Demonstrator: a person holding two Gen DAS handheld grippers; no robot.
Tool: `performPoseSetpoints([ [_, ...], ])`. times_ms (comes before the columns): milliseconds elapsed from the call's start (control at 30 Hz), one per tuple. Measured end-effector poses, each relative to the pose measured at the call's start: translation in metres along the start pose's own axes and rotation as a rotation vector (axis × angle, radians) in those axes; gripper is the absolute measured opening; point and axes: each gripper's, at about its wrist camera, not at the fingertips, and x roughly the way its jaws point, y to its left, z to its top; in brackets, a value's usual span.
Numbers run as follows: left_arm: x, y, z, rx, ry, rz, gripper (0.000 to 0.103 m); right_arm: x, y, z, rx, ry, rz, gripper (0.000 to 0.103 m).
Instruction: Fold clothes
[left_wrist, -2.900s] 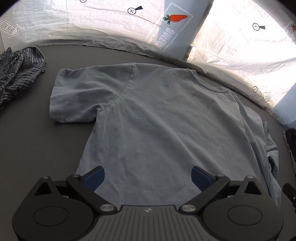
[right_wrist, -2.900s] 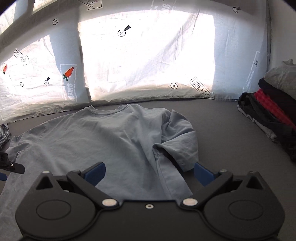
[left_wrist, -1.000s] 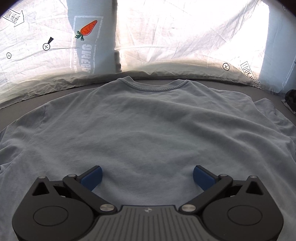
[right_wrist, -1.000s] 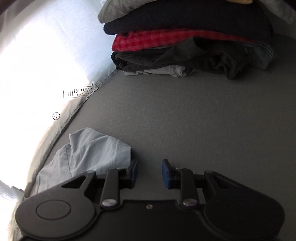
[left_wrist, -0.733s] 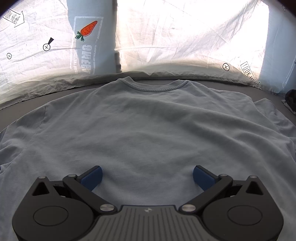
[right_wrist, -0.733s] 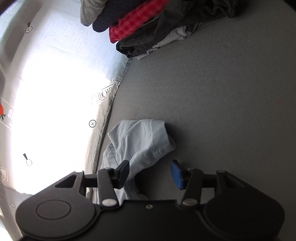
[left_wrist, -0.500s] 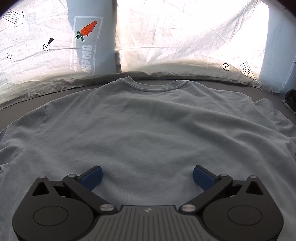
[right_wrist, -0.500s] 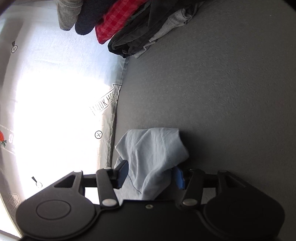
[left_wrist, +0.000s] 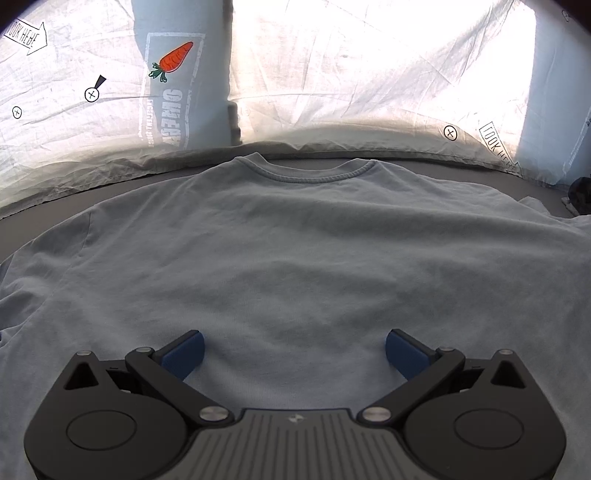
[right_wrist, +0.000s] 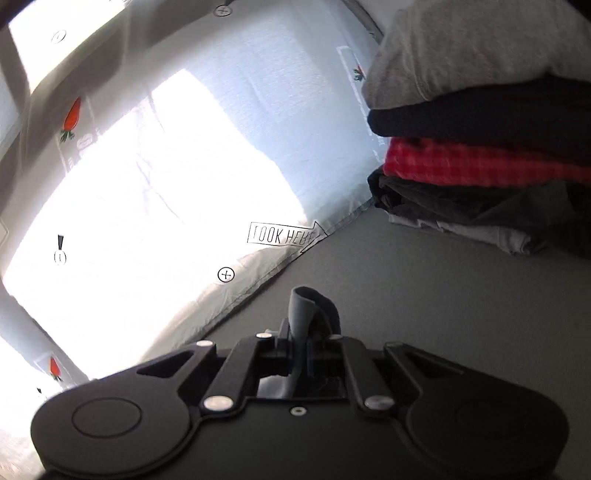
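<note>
Grey worktop (right_wrist: 424, 295) carries everything, backed by a sunlit white sheet (left_wrist: 369, 74). Nearest, the left tool (left_wrist: 293, 349) hangs with its jaws spread wide over the lower part of the blue shirt (left_wrist: 295, 240), which lies flat with its collar at the far side, likely steadying it. The right tool (right_wrist: 303, 343) has just closed, pinching a fold of the shirt's right sleeve (right_wrist: 301, 306), probably to fold it inward. Beyond sits a stack (right_wrist: 487, 147) of folded clothes.
</note>
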Motion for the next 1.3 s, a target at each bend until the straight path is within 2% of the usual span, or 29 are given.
performPoseSetpoints([
  [100,0.0,0.0,0.0,-0.001,0.001,0.001,0.103,0.013,-0.007,-0.017,-0.014,0.178,-0.114,0.014],
  [133,0.0,0.0,0.001,-0.001,0.004,0.001,0.103,0.016,-0.018,-0.023,0.047,0.225,-0.122,0.015],
  [167,0.001,0.0,0.002,-0.001,0.008,0.001,0.103,0.014,-0.024,-0.026,0.09,0.226,-0.132,0.021],
  [233,0.002,0.001,0.003,0.0,0.015,0.0,0.103,0.007,-0.025,-0.024,0.104,0.174,-0.158,0.032],
  [267,0.002,0.002,0.003,0.001,0.017,-0.002,0.103,0.009,-0.023,-0.017,0.092,0.149,-0.164,0.043],
  [300,0.002,0.002,0.004,0.001,0.017,-0.003,0.103,0.009,-0.021,-0.015,0.082,0.132,-0.161,0.047],
  [400,0.002,0.002,0.003,0.0,0.01,0.0,0.103,0.017,-0.027,0.006,0.008,0.094,-0.159,0.047],
  [467,0.002,0.002,0.003,-0.002,0.01,0.002,0.103,0.037,-0.03,0.014,-0.057,0.142,-0.105,0.052],
  [533,0.002,0.002,0.003,-0.002,0.011,0.002,0.103,0.068,-0.03,0.016,-0.115,0.221,-0.05,0.052],
  [633,0.003,0.003,0.004,0.003,0.015,-0.003,0.103,0.094,-0.023,0.011,-0.186,0.306,-0.048,0.054],
  [667,0.003,0.003,0.005,0.004,0.016,-0.005,0.103,0.095,-0.019,0.01,-0.208,0.299,-0.046,0.046],
  [700,0.003,0.003,0.005,0.006,0.018,-0.006,0.103,0.096,-0.016,0.01,-0.231,0.293,-0.044,0.021],
  [733,0.003,0.003,0.005,0.005,0.018,-0.007,0.103,0.098,-0.013,0.009,-0.253,0.286,-0.042,0.004],
  [767,0.003,0.003,0.005,0.004,0.017,-0.006,0.103,0.092,-0.006,0.008,-0.279,0.257,-0.038,0.002],
  [833,0.003,0.002,0.004,0.002,0.012,-0.003,0.103,0.079,0.011,0.003,-0.365,0.201,-0.031,0.002],
  [933,0.003,0.002,0.005,-0.002,0.016,0.002,0.103,0.059,0.042,-0.005,-0.475,0.191,0.026,0.002],
  [1033,0.004,0.001,0.006,-0.005,0.018,0.004,0.103,0.057,0.059,-0.025,-0.451,0.281,0.136,0.002],
  [1100,0.004,0.001,0.005,-0.006,0.013,0.007,0.103,0.063,0.066,-0.047,-0.485,0.372,0.144,0.004],
  [1167,0.004,0.001,0.005,-0.006,0.013,0.007,0.103,0.058,0.071,-0.061,-0.516,0.362,0.123,0.007],
  [1233,0.004,0.002,0.007,-0.004,0.019,0.004,0.103,0.056,0.067,-0.056,-0.452,0.376,0.124,0.01],
  [1300,0.004,0.002,0.006,-0.003,0.013,0.001,0.103,0.055,0.054,-0.044,-0.323,0.377,0.153,0.022],
])
